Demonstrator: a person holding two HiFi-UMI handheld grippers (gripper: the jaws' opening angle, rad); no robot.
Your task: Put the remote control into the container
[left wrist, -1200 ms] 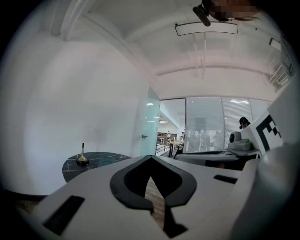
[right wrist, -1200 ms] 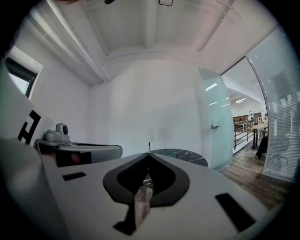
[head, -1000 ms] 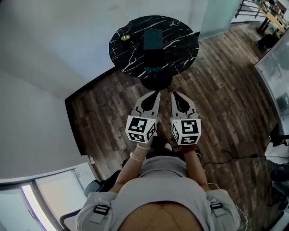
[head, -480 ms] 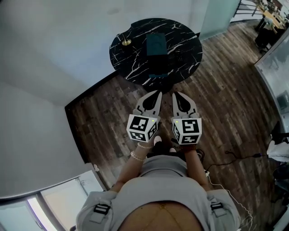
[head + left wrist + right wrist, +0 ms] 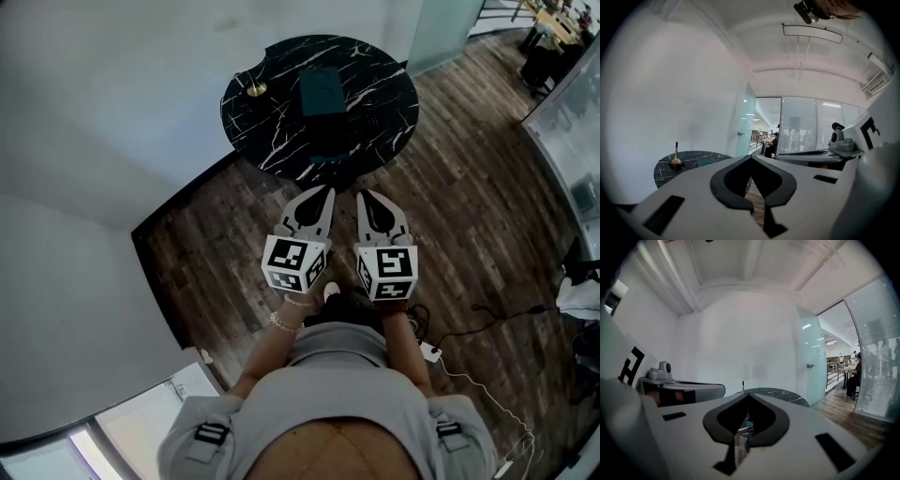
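Left gripper (image 5: 323,197) and right gripper (image 5: 363,197): jaws fully together, nothing between them, side by side short of the round black table (image 5: 272,127). The teal container (image 5: 322,91) stands near the table's centre. A dark flat item, apparently the remote control (image 5: 371,118), lies toward the table's right edge.

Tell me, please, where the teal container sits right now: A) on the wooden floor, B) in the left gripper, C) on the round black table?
C: in the head view the teal container stands on the round black table, near its middle.
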